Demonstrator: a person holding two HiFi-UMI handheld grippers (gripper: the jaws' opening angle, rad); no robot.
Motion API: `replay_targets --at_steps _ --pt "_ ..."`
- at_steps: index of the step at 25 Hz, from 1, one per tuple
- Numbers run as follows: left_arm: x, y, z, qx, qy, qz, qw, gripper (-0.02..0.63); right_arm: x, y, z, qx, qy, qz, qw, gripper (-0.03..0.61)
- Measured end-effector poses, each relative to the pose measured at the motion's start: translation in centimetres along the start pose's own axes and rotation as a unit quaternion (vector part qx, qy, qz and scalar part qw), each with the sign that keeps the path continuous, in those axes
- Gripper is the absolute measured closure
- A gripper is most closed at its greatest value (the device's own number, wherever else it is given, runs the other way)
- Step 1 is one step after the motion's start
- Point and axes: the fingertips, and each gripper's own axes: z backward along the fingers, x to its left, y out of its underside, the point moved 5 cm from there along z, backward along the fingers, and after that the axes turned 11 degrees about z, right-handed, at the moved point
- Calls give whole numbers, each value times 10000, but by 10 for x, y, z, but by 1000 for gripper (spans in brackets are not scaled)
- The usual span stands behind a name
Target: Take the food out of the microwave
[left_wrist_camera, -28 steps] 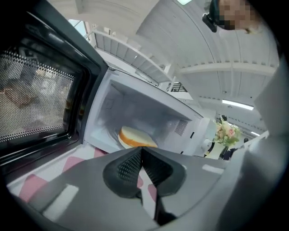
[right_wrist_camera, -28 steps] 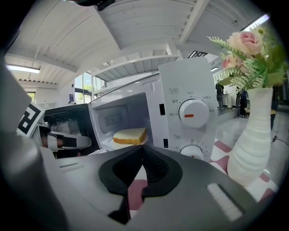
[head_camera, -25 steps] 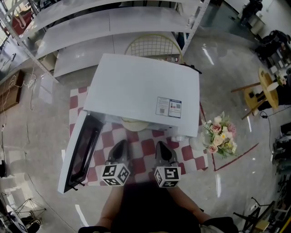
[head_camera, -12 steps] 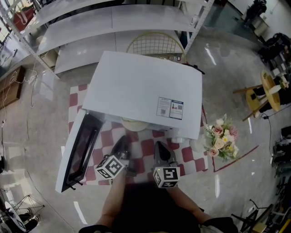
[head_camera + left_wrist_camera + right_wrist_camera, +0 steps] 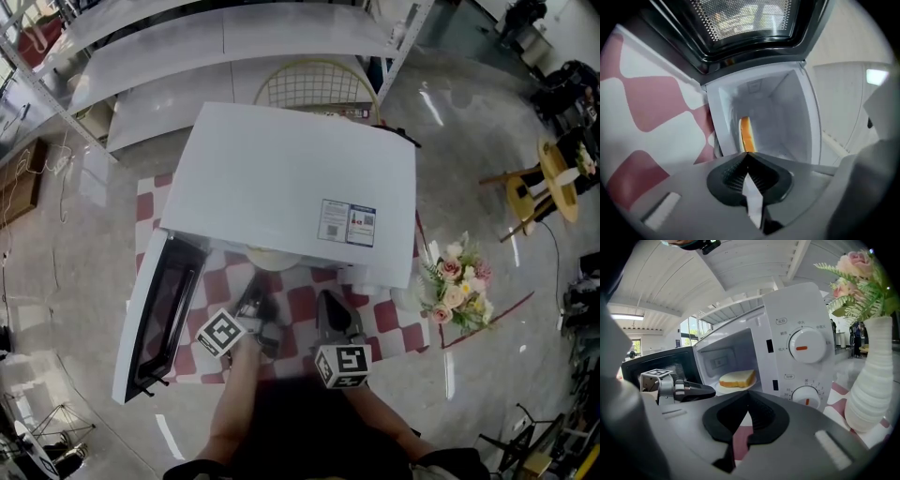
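Observation:
A white microwave [image 5: 291, 187] stands on a red-and-white checked cloth [image 5: 384, 323], its door [image 5: 159, 314] swung open to the left. Inside, a slice of bread [image 5: 737, 378] lies on a white plate [image 5: 721, 390]. The left gripper view is rolled, so there the bread [image 5: 747, 133] appears edge-on in the cavity. My left gripper [image 5: 262, 311] is shut and empty, rolled on its side just in front of the opening; it also shows in the right gripper view [image 5: 710, 391]. My right gripper [image 5: 333, 307] is shut and empty, a little back from the control panel.
A white vase of flowers [image 5: 455, 281] stands close to the microwave's right side [image 5: 874, 380]. Two dials [image 5: 805, 345] sit on the panel. A wire basket [image 5: 314, 89] and long shelves lie behind the microwave. The open door bounds the left side.
My left gripper has rolled over onto its side and shifted forward towards the microwave opening. The right gripper has stayed where it was.

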Motion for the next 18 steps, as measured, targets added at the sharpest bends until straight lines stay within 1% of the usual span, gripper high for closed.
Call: replay_targets --at_steps 5,7,9,10,11,12,14,18 --pt "2 1 -8 15 202 551 9983 604 1 2 -2 26 -23 21 10000 577" --pt "6 0 -9 -80 141 738 9971 604 1 4 -2 43 -35 16 10000 578" --pt "10 -5 -7 -229 40 771 9968 603 1 4 -3 59 -60 6 10000 578" --pt "12 -7 -6 -259 31 779 9966 592 2 4 -4 69 -72 3 10000 577" --pt "11 -7 -7 -251 83 838 9961 509 2 4 -4 79 -83 3 9999 578" --pt "9 -6 -9 -229 173 934 9952 465 2 5 -4 90 -93 4 9999 578" --pt "7 -5 -13 -187 276 1041 9940 463 1 6 -4 111 -111 2 9999 578" --pt "11 -1 -18 -163 286 1234 9918 463 -3 9 -4 127 -120 -16 9998 578"
